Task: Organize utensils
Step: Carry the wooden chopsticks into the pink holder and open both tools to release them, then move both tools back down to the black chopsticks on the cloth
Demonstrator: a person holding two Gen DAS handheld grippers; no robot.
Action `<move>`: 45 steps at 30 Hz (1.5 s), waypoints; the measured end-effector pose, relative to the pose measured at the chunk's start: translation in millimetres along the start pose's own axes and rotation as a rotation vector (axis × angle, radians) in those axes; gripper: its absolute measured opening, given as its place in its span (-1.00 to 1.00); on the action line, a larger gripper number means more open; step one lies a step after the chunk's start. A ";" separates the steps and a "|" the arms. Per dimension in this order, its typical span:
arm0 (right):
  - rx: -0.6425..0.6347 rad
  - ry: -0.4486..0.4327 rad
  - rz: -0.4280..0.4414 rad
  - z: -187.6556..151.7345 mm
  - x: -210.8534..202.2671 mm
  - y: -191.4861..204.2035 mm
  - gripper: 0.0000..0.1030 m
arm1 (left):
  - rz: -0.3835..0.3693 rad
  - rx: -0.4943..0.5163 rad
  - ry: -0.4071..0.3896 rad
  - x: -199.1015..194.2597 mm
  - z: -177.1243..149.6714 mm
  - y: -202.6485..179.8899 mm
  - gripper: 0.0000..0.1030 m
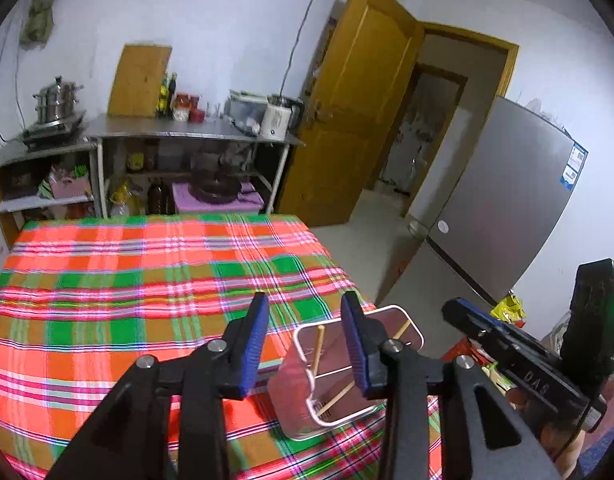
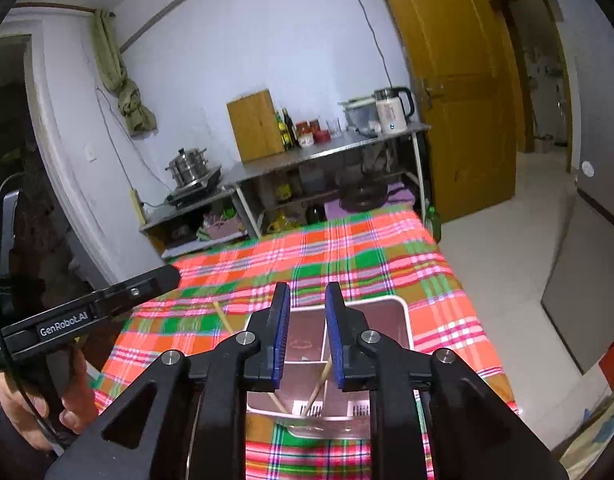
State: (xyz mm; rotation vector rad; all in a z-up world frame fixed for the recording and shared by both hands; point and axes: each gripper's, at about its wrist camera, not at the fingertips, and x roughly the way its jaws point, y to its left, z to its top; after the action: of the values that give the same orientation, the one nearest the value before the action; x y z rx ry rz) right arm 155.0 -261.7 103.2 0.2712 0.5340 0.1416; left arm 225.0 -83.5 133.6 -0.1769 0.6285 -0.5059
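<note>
A clear utensil holder (image 1: 335, 348) with a white rim stands near the right front corner of the plaid tablecloth (image 1: 147, 280). Thin wooden chopsticks (image 1: 318, 350) lean inside it. My left gripper (image 1: 305, 344) hovers over its left edge, blue pads apart with only cloth between them. The right gripper (image 1: 457, 310) shows at the right edge of this view. In the right wrist view, my right gripper (image 2: 305, 336) stands open just above the holder (image 2: 387, 320). A chopstick (image 2: 321, 386) rises loose beside its right pad, and another chopstick (image 2: 224, 317) sticks out leftward. The left gripper (image 2: 167, 276) reaches in from the left.
Metal shelves (image 1: 187, 132) with a steel pot (image 1: 57, 100), bottles and a kettle (image 2: 391, 110) stand beyond the table's far edge. A wooden door (image 1: 363, 100) and a grey fridge (image 1: 507, 200) are to the right, across bare floor. A hand (image 2: 35, 412) holds the left gripper's handle.
</note>
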 end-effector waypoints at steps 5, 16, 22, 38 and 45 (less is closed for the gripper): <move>-0.025 -0.048 0.030 -9.1 -26.7 16.6 -0.64 | 0.046 -0.005 -0.054 -37.2 -17.7 16.2 -0.18; -0.066 0.024 0.090 -70.9 -28.9 49.7 -0.64 | 0.178 -0.078 -0.012 -64.0 -102.0 64.0 -0.18; -0.079 0.106 0.134 -103.5 -14.4 62.5 -0.64 | 0.227 -0.097 0.062 -57.9 -146.2 82.5 -0.22; -0.157 0.306 0.105 -164.9 53.1 87.1 -0.64 | 0.316 -0.168 0.176 -5.7 -185.3 132.5 -0.32; -0.165 0.372 0.089 -177.7 89.9 90.5 -0.64 | 0.311 -0.182 0.201 15.4 -186.6 140.7 -0.32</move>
State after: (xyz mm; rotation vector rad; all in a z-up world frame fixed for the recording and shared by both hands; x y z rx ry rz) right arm 133.6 -118.4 -60.6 0.1063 0.8744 0.3247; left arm 179.4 29.0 -66.7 -0.1978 0.8824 -0.1660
